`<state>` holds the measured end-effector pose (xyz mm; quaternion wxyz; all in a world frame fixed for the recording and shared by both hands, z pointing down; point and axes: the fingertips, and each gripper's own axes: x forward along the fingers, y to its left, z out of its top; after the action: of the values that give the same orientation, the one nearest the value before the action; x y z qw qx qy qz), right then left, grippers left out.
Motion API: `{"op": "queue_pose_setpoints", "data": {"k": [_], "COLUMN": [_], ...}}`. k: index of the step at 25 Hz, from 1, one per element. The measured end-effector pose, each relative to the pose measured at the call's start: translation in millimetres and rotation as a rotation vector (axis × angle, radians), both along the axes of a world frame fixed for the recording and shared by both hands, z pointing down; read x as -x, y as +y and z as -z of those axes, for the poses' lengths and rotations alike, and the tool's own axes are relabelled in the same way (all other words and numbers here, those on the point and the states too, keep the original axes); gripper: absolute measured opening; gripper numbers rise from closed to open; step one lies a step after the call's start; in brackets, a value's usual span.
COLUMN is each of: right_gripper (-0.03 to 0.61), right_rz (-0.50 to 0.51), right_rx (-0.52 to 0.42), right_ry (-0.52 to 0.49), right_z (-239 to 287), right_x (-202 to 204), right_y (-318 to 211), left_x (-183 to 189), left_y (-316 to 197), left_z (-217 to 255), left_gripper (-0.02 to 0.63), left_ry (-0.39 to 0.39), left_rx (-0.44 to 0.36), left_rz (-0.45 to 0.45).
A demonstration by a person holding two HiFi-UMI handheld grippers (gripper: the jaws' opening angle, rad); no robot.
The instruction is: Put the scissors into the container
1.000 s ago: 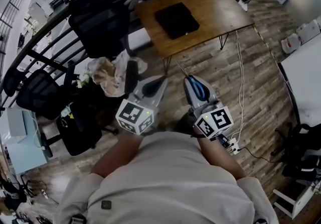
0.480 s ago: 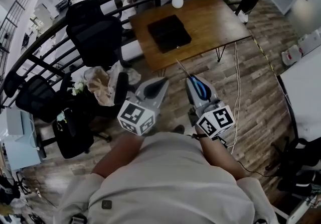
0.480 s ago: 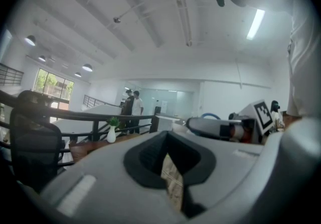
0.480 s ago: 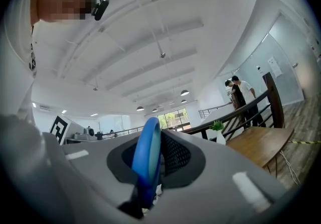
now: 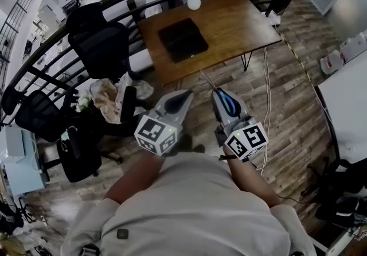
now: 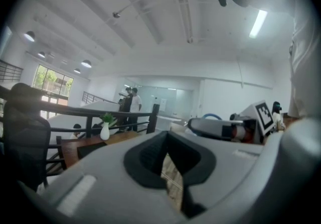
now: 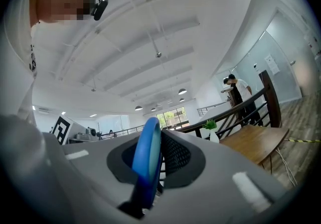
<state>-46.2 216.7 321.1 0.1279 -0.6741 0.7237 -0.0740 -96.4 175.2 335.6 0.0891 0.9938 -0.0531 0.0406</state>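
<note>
- Right claw (image 5: 221, 100) (image 7: 153, 152): clenched on the scissors (image 5: 229, 104) (image 7: 147, 157), with the blue handle loop pinched between the pads. It is held over the wood-plank floor (image 5: 287, 88), short of the table and well apart from the container.
- Left claw (image 5: 182, 97) (image 6: 167, 137): closed, pad tips meeting and nothing between them. It is level with the right claw and just beside it.
- Railing (image 5: 51, 48): dark and curved, running behind the table.
- Table (image 5: 241, 19): wooden top on thin hairpin legs.
- Office chairs (image 5: 97, 42): black, at the table's left end.
- Black container (image 5: 182, 38): flat and squarish, lying on the table left of centre.
- Vase (image 5: 194, 0): white, holding a green sprig, at the table's far edge.
- Marker cubes (image 5: 155, 133): black-and-white square patterns only, no words.
- Paper sign (image 7: 271, 65) on the glass wall: print too small to read.
- Head view only: a thin scissor blade juts past the right claw's tip toward the table. The right gripper view shows just the blue loop.
- Left gripper view: the right claw appears side-on at right.
- Both gripper views: two people (image 6: 129, 105) stand beyond the railing.
</note>
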Motion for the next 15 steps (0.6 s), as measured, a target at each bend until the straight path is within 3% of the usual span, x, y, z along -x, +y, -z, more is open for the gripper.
{"op": "queue_pose_setpoints", "data": {"k": [15], "right_gripper": [0.049], "right_rz": [-0.028], "right_rx": [0.011], "right_ry": [-0.006], "right_z": [-7], "right_x": [-41], "right_y": [-1], "left_x": [-58], "left_y": [-1], "left_z": [-8], "left_gripper": [0.005], "left_ry": [-0.007], "left_rx": [0.011], "left_rz": [-0.071]}}
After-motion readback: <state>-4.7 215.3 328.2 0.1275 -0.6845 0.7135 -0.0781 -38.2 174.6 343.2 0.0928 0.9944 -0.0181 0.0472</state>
